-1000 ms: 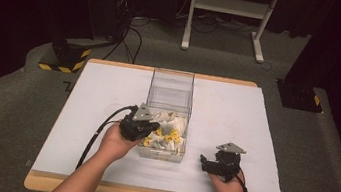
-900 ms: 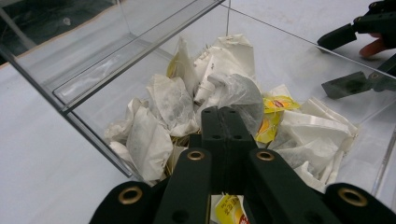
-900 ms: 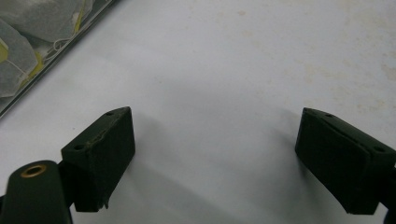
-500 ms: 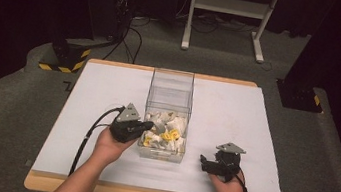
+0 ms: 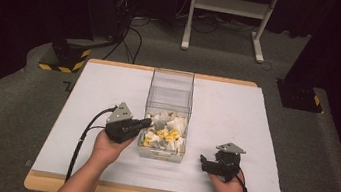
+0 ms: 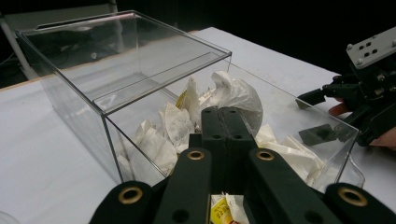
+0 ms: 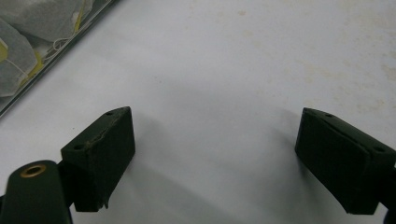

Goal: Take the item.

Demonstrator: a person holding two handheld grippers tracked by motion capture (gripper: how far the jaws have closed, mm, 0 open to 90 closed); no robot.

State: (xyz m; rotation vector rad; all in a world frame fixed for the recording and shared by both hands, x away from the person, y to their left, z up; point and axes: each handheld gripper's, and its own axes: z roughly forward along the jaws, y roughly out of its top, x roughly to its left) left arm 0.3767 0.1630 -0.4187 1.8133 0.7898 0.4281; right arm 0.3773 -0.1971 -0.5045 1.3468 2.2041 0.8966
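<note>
I see my left gripper point(image 5: 147, 122) at the left wall of the clear box point(image 5: 168, 107), near the front half of the white table point(image 5: 98, 91); its jaws are pressed together with nothing between them, and in the left gripper view the closed tips point(image 6: 226, 122) point over the box rim toward the tea bags point(image 6: 233, 95); I cannot tell if the tips touch the wall. The box stands about in the middle of the table, its long side running from the front edge toward the far edge; the tea bags point(image 5: 166, 132), white with some yellow tags, lie heaped in the near part of the box, and the far part holds none. My right gripper point(image 5: 204, 162) rests near the front right corner of the table, well apart from the box; its jaws stand wide apart and hold nothing, and in the right gripper view the bare tabletop point(image 7: 224, 70) lies between them, with a corner of the box and its tea bags point(image 7: 28, 32) at the upper left.
</note>
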